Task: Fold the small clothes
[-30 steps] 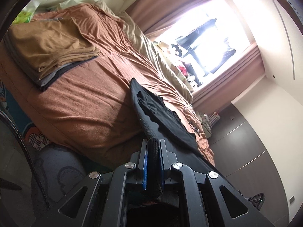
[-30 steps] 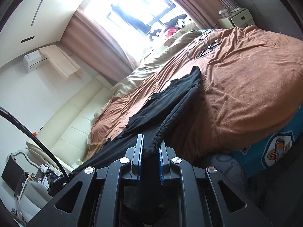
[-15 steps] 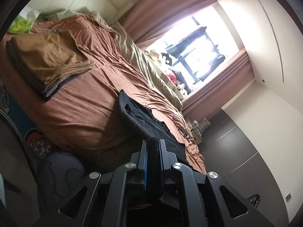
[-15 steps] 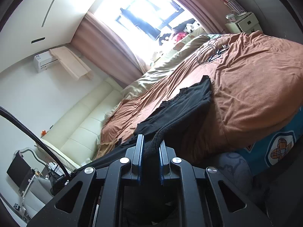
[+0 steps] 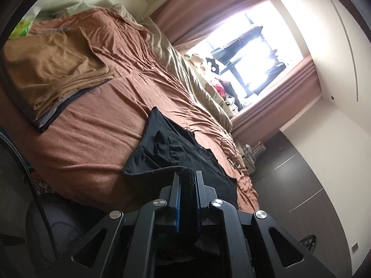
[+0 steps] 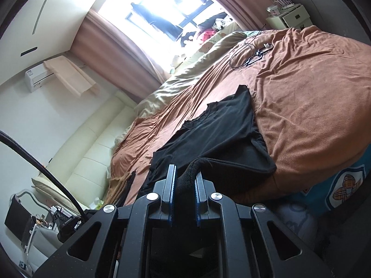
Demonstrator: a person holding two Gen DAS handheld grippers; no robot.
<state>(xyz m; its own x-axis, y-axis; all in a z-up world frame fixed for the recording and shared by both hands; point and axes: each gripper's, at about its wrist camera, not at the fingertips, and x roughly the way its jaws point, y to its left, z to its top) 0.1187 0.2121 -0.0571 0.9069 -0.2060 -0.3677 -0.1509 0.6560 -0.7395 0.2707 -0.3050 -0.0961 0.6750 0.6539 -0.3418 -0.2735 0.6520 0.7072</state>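
A black garment lies spread on the brown bedspread, its near hem raised off the bed toward me. My left gripper is shut on a bunched corner of that hem at the bottom of the left wrist view. My right gripper is shut on the other corner, a thick dark fold pinched between its blue pads. The far end of the garment rests flat on the bed.
A stack of folded tan and grey clothes sits on the bed's left part. A cable and small devices lie beyond the garment. A beige quilt runs along the window side. A cream sofa and a white nightstand flank the bed.
Both grippers first drew back from the bed, then moved forward over it, carrying the held hem. The garment now lies further onto the bed, with more of it spread and slack.
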